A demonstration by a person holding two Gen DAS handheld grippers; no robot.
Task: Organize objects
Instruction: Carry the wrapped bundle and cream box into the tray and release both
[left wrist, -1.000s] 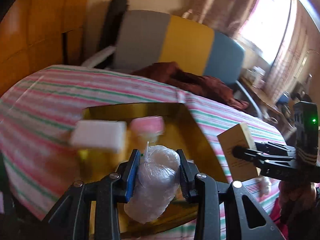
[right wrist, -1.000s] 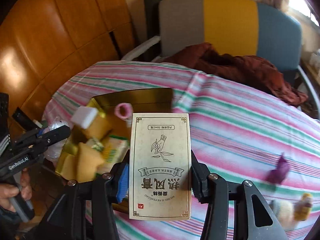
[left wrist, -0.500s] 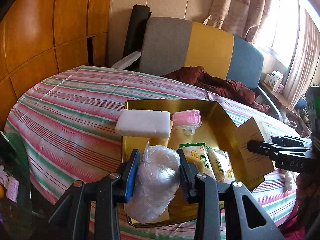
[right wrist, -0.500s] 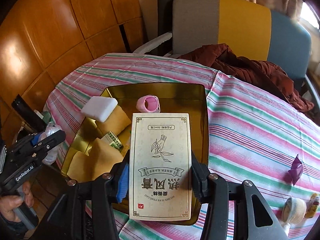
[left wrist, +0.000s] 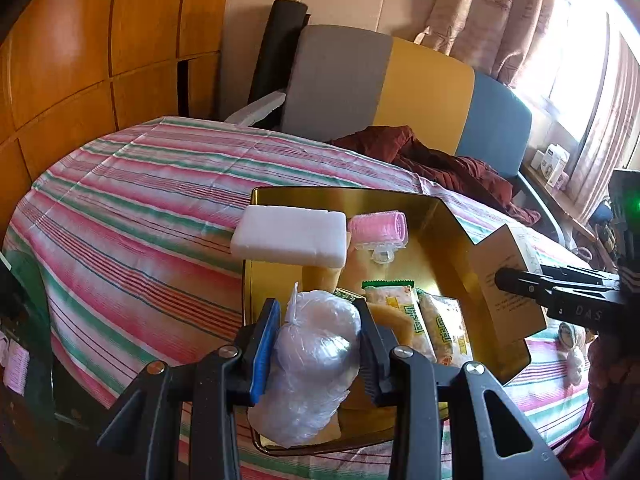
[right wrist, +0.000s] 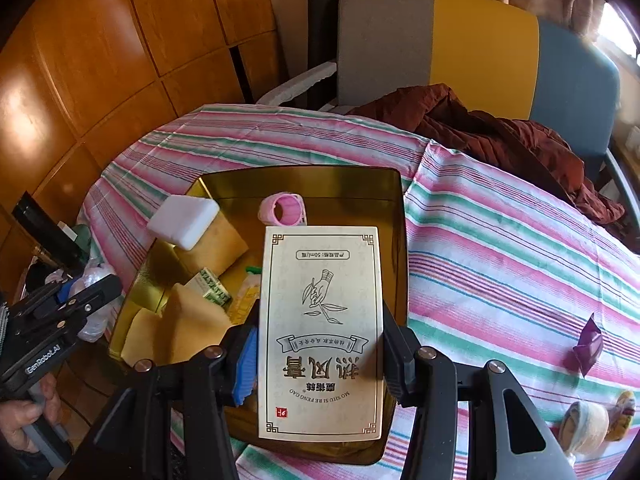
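Left gripper: jaws narrow, clamped on clear plastic bag, tied top poking up, lower end hanging below the jaws over near edge of gold tray. Bag contents unreadable through the film. Right gripper: jaws clamped on sides of beige carton, print facing camera upside down, held above right half of tray. Carton blocks tray floor behind it. In tray: white block propped on yellow sponges, pink roller, snack packets partly covered. Tray on striped counter. Far right on counter: purple wrapper, small wrapped items at frame edge, blurred.
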